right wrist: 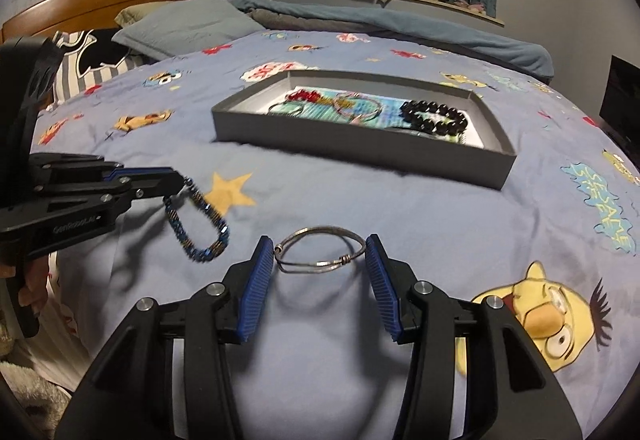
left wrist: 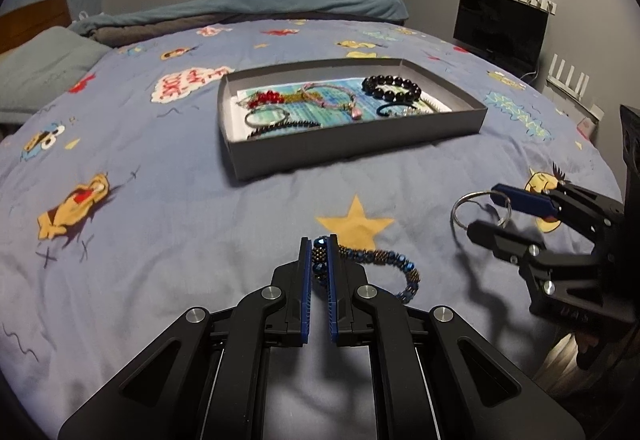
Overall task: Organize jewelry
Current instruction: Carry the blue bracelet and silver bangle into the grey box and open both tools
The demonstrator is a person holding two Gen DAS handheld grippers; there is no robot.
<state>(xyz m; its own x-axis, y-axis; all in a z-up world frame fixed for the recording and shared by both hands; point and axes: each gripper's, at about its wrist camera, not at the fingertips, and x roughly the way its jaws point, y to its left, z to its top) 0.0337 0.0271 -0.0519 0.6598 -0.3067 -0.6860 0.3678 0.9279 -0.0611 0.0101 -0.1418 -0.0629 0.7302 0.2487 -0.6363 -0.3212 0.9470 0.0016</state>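
Bed covered by a blue cartoon-print bedspread (left wrist: 160, 240); a yellow star patch (left wrist: 354, 224) is seen near the front edge.

Far left in the right wrist view: the left gripper (right wrist: 178, 182), black with blue pads, is seen from the side. Its jaws are closed onto a blue-and-bronze beaded bracelet (right wrist: 200, 224), which hangs in a loop below the tips, above the bedspread. In the left wrist view the same bracelet (left wrist: 384, 260) is pinched between the pads at the tips (left wrist: 320, 244), the rest curling off to the right.

Centre, further back: a shallow grey cardboard tray (left wrist: 360, 136) is laid flat on the bedspread, lined with a printed paper sheet. Inside it, left to right: red beads (left wrist: 266, 98), a thin metal ring bangle (left wrist: 266, 117), a dark beaded strand along the near wall (left wrist: 280, 127), a pink cord bracelet (left wrist: 332, 94), a black round-bead bracelet (left wrist: 392, 86). Items at the right end are too small to be told.

Right: the right gripper (right wrist: 320, 252) is held about halfway apart, with a thin silver wire bangle (right wrist: 320, 250) spanned between the two blue pads (right wrist: 256, 280); both ends of the bangle are touched by the pads. The bangle is lifted off the bedspread, well short of the tray.
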